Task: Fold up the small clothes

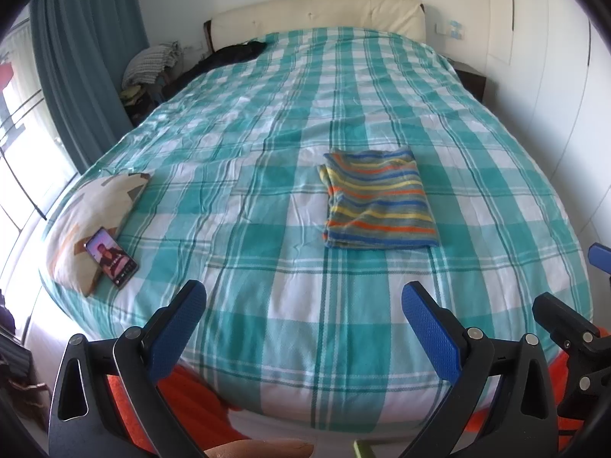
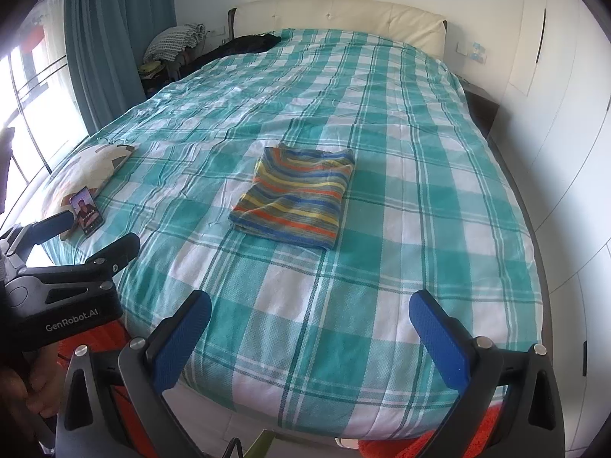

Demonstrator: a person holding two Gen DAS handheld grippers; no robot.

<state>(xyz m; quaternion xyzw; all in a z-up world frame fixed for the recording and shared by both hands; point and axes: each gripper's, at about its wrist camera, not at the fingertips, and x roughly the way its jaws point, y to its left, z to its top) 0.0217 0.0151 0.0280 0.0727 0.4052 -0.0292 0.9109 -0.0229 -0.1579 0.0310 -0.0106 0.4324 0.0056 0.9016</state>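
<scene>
A small striped garment (image 1: 378,198), in blue, orange, yellow and grey, lies folded into a neat rectangle on the teal-and-white checked bedspread (image 1: 267,229); it also shows in the right wrist view (image 2: 296,196). My left gripper (image 1: 303,295) is open and empty, held back over the foot of the bed, well short of the garment. My right gripper (image 2: 311,305) is open and empty too, at the foot of the bed. The left gripper also shows in the right wrist view (image 2: 99,236), at the left, and the right gripper's body shows in the left wrist view at the right edge.
A patterned pillow (image 1: 91,221) with a lit phone (image 1: 111,257) leaning on it lies at the bed's left edge. A dark garment (image 1: 236,53) lies near the cream headboard (image 1: 317,15). Teal curtains (image 1: 88,57) hang left, white wardrobes (image 2: 565,114) stand right.
</scene>
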